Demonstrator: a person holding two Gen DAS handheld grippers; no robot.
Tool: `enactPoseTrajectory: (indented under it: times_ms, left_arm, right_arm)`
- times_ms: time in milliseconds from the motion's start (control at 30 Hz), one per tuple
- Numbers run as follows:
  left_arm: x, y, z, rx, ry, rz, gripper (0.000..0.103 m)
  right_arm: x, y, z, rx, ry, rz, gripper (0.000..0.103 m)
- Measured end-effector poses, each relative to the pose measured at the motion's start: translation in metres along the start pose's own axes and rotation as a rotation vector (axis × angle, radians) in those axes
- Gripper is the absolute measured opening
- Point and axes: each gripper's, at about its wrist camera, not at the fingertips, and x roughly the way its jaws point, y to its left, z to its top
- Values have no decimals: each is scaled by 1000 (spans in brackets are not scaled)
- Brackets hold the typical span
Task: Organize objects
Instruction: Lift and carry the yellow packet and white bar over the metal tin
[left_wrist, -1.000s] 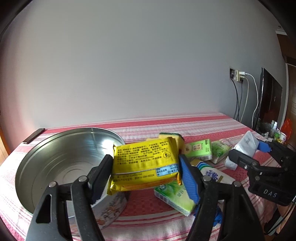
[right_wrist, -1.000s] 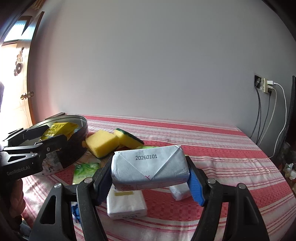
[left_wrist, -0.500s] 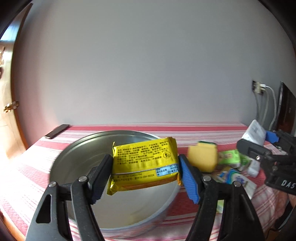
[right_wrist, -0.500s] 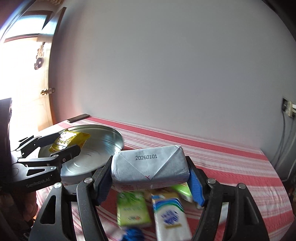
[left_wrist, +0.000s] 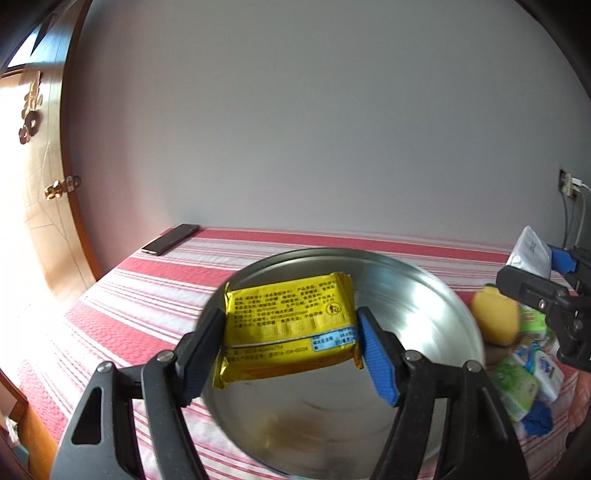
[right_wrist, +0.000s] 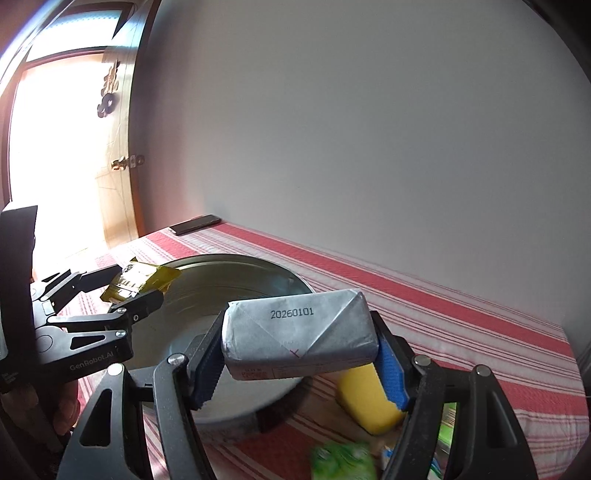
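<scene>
I have the left gripper (left_wrist: 291, 341) clamped on the yellow packet (left_wrist: 290, 325), squeezing it by its two short ends so its long side runs straight across between the fingers, level and printed face toward the camera. The metal bowl (left_wrist: 424, 280) sits directly below and ahead of it; from the left wrist view the packet hangs over the near part of the bowl's hollow, not touching the metal as far as I can tell. The right gripper (right_wrist: 301, 350) is closed on the grey wrapped block (right_wrist: 299, 334), also held end to end with its long side crosswise, and it sits over the bowl's (right_wrist: 236, 266) rim on the side facing the pile, with the yellow sponge (right_wrist: 367, 402) just beneath and to its right on the striped cloth (right_wrist: 480, 332). So both loads face the bowl, but I judge the left one nearer to being dropped in: it is already well inside the rim, while the block sits nearer the edge. The left gripper (right_wrist: 138, 288) shows at the bowl's far left side in the right wrist view, well apart from the block, so the two should not collide. A phone (left_wrist: 170, 239) lies at the cloth's far corner, out of the way.
</scene>
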Motion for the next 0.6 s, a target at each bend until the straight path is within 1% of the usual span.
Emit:
enactPoseTrajectory:
  times_ms: [67,267,433,600]
  left_arm:
    - [6,6,1,3,16,21,72]
    - [22,16,4,12,48,42,72]
    - [38,23,7,25,111,38,72]
    - [51,25,12,56,142,41,72]
  right_arm:
    - [11,7,5,-3,14,17,73]
    - [43,22,14,-14,61,49,73]
    - [73,30,14,-20,118,60,73]
    - [96,26,12,-18,167,58,73]
